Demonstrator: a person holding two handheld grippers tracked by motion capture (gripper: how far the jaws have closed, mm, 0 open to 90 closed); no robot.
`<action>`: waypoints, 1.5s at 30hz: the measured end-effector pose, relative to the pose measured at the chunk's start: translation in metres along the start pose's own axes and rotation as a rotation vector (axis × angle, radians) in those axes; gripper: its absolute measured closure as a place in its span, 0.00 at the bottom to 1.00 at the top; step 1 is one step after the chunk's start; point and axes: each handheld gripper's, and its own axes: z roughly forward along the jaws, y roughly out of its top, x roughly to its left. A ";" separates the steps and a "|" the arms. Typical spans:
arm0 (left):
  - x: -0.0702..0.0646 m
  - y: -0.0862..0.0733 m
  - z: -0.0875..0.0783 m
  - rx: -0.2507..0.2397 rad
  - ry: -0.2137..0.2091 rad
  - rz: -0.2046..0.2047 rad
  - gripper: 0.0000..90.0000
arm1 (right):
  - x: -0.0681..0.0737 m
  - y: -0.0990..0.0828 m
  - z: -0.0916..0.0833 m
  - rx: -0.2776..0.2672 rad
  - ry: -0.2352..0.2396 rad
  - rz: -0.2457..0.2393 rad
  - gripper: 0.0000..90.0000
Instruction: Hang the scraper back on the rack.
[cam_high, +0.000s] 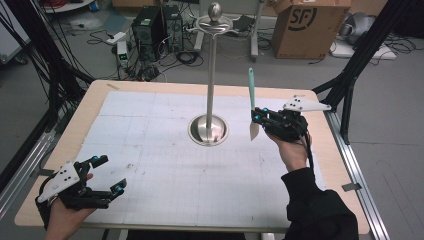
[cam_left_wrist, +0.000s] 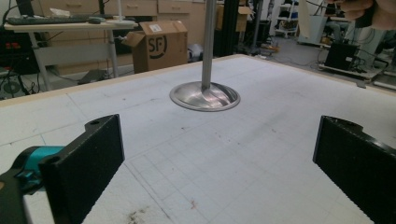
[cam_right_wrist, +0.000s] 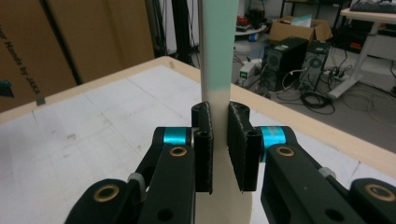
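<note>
The right tool (cam_high: 260, 119) is clenched on a spatula (cam_high: 252, 102), and it holds it in the air above the table (cam_high: 150, 165). The grasp is at the place where the green handle meets the pale blade, so the handle rises straight above the tool and the blade hangs under it. In the right gripper view the two black jaws stand narrow, with the pale neck of the spatula (cam_right_wrist: 218, 93) pressed between them. I judge this upright hold has a reason: the handle end points up, toward the top of the metal stand (cam_high: 210, 75), where thin hooks spread under a round knob. It seems the work is to hang the spatula there, and for this the handle end must be free and high.

The stand is to the left of the right tool, near it but apart, and its round base (cam_high: 208, 130) rests on the middle of the table. The spatula touches neither the stand nor the table.

The left tool (cam_high: 107, 175) is released. Its jaws stand wide with nothing between them, low at the near left corner of the table, well apart from the stand. In the left gripper view the stand's base (cam_left_wrist: 204, 96) lies ahead between the open jaws. Probably this hand waits, because one hand is enough for hanging.
</note>
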 end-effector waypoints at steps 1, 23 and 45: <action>0.000 0.000 0.000 0.000 0.000 0.002 0.03 | 0.000 0.002 0.001 -0.008 0.000 0.004 0.90; 0.003 -0.001 -0.007 -0.005 0.018 0.001 0.03 | -0.010 0.037 0.023 -0.079 0.035 0.027 0.90; 0.001 -0.003 -0.004 0.013 0.018 -0.003 0.03 | -0.009 0.066 0.023 -0.098 0.023 0.001 0.90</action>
